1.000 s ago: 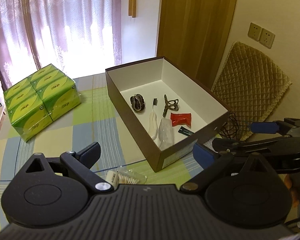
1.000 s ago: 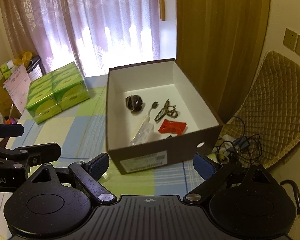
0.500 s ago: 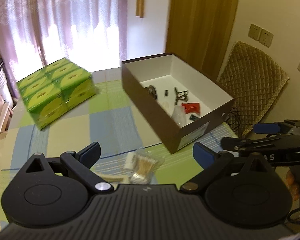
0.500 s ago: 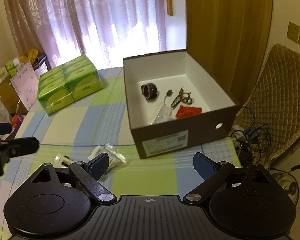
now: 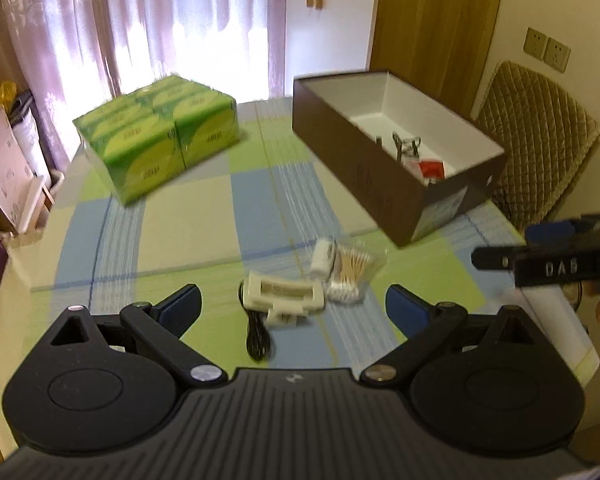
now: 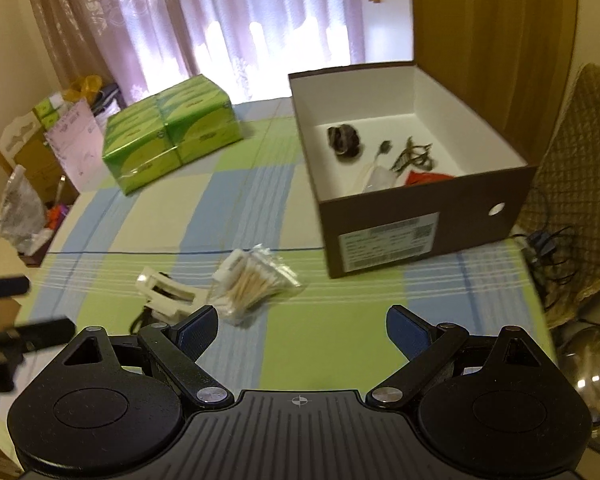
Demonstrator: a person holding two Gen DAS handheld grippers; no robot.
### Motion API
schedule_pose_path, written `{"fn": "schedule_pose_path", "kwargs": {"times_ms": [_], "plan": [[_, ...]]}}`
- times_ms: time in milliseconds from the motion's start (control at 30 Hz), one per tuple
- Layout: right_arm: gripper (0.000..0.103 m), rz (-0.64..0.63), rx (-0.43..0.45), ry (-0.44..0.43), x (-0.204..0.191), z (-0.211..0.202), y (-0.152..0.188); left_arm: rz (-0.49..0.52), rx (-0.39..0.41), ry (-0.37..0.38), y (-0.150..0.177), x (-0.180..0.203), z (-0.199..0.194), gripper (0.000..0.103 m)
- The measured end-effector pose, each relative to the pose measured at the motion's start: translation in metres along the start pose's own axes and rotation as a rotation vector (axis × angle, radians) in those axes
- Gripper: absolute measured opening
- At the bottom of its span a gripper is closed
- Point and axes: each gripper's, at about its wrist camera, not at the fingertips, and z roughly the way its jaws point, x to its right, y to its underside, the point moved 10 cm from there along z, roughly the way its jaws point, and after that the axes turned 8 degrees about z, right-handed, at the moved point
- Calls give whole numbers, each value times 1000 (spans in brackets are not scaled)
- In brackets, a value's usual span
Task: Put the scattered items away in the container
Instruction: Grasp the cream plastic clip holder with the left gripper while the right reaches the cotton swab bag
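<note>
A brown shoebox (image 5: pixel 364 168) (image 6: pixel 428 216) with a white inside stands on the checked tablecloth and holds several small items. On the cloth lie a clear bag of cotton swabs (image 5: pixel 350 266) (image 6: pixel 254 278), a small white roll (image 5: pixel 323 256) beside it, and a cream plastic device (image 5: pixel 282 294) (image 6: pixel 166 294) with a black cord (image 5: pixel 256 336). My left gripper (image 5: pixel 293 306) is open and empty, just short of the cream device. My right gripper (image 6: pixel 302 330) is open and empty, to the right of the swabs. The right gripper also shows at the left wrist view's right edge (image 5: pixel 540 258).
A green pack of tissue boxes (image 5: pixel 160 148) (image 6: pixel 172 136) sits at the table's far left. A quilted chair (image 5: pixel 540 152) stands behind the box, with cables (image 6: pixel 552 248) on the floor. Clutter and bags (image 6: pixel 24 208) sit past the left table edge.
Both grippers have pulled back from the shoebox toward the near side of the table. The swab bag, white roll and cream device have come into view in front of them.
</note>
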Motion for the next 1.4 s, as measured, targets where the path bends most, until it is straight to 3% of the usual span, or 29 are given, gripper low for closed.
{"fn": "schedule_pose_path", "kwargs": {"times_ms": [567,1100,1400], "plan": [[96,25,-124,-19,-5,64,28,27,-75,-8,41,-20,42,89],[96,120,-192,39,36,90,30,158,-117,-2,43,-6,101,90],[96,134,-222,20,34,109,25,203,-118,-18,37,-5,124,90]]}}
